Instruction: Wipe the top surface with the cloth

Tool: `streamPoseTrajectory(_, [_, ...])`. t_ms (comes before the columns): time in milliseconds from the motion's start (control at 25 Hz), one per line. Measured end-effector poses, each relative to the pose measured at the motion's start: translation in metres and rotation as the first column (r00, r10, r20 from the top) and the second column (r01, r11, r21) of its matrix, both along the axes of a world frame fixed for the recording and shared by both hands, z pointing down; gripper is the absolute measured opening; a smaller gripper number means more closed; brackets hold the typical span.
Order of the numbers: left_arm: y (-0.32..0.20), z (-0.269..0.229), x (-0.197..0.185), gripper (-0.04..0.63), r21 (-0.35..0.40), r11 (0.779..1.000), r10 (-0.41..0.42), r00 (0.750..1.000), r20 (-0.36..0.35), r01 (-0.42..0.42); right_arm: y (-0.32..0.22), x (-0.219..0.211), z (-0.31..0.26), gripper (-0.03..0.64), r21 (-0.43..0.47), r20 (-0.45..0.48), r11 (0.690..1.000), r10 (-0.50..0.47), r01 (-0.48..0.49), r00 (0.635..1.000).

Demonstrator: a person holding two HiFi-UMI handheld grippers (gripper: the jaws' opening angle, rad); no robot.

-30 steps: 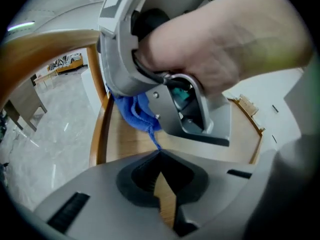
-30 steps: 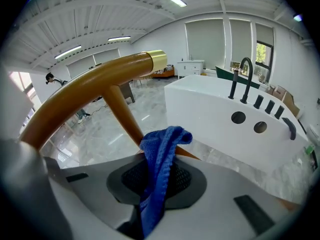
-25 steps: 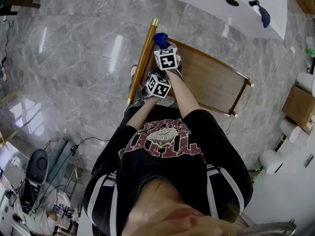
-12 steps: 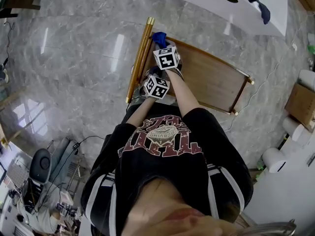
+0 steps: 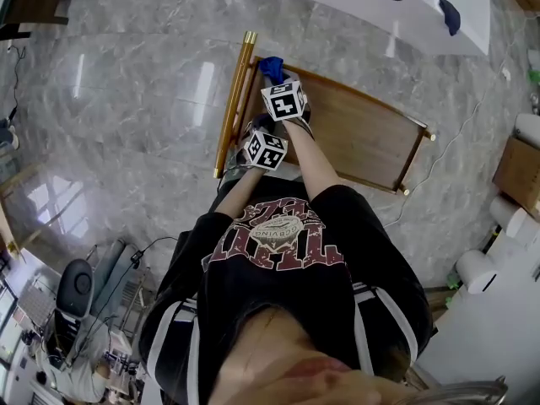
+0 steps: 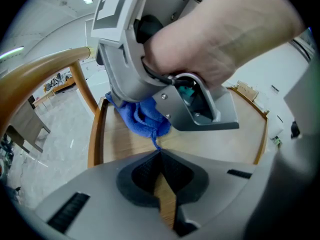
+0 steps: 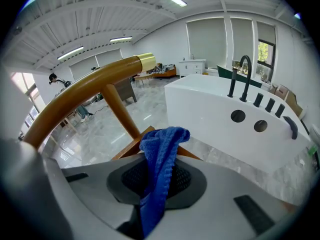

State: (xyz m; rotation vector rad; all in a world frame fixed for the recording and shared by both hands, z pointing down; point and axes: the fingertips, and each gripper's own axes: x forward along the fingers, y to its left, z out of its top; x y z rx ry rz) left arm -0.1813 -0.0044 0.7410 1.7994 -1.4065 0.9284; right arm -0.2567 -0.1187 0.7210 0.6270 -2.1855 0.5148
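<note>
Person stands at the near long side of a low rectangular wooden top with a raised rim (image 5: 363,133), bent over it, one hand-held grey two-jaw gripper in each hand. Right gripper (image 7: 156,181): jaws clamped on a bright blue knitted cloth (image 7: 159,159), which runs up between the dark ribbed pads and flops over in front of them. From overhead the cloth sits at the top's far left corner, just inside the rim. Seen from the left gripper, its loose bunch is down against the boards at that corner, under the right gripper's body and the hand around it. Left gripper (image 6: 160,159): jaws drawn together, tips meeting, nothing between them, only bare wood showing through the slot behind the tips. It hangs over the top's near left edge, closer to the person than the right gripper, its nose aimed at the cloth. A round wooden handle rail with a brass end cap (image 5: 232,99) runs along the top's left short side, carried on slanted wooden struts. Beyond the top's far side stands a white tub-like fixture (image 7: 225,119) with black taps. Glossy grey marble floor (image 5: 126,99) lies all round the top.
</note>
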Motion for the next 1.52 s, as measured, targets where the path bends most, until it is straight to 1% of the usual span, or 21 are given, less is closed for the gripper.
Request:
streamPoseTrajectory(240, [0.0,0.001,0.0,0.049,-0.019,0.999,-0.036,0.999,-0.012,0.036,-0.001,0.014,0.001,0.064,-0.007,0.0,1.0,0.012,-0.012,1.0])
streamPoseTrajectory(440, [0.0,0.0,0.001,0.049,-0.023,1.0,-0.008,1.0,0.011,0.009,-0.002,0.023,0.0,0.064,-0.007,0.0,1.0,0.023,-0.023,1.0])
streamPoseTrajectory(600, [0.0,0.0,0.002,0.049,-0.035,0.999,-0.014,1.0,0.011,0.014,-0.004,0.035,0.0,0.064,-0.011,-0.007,0.999,0.037,-0.037,0.999])
streamPoseTrajectory(1000, [0.001,0.0,0.003,0.049,-0.045,0.999,0.006,0.999,0.035,-0.005,-0.006,0.057,0.001,0.064,-0.023,-0.016,0.998,0.063,-0.063,0.998])
streamPoseTrajectory(1320, [0.001,-0.001,0.004,0.049,-0.052,0.999,0.017,0.999,0.047,-0.014,-0.008,0.071,0.001,0.064,-0.003,-0.025,0.997,0.082,-0.082,0.996])
streamPoseTrajectory(1520, [0.001,0.0,0.005,0.049,-0.056,0.998,0.02,0.999,0.049,-0.018,-0.009,0.08,0.001,0.064,-0.006,-0.026,0.996,0.094,-0.094,0.995])
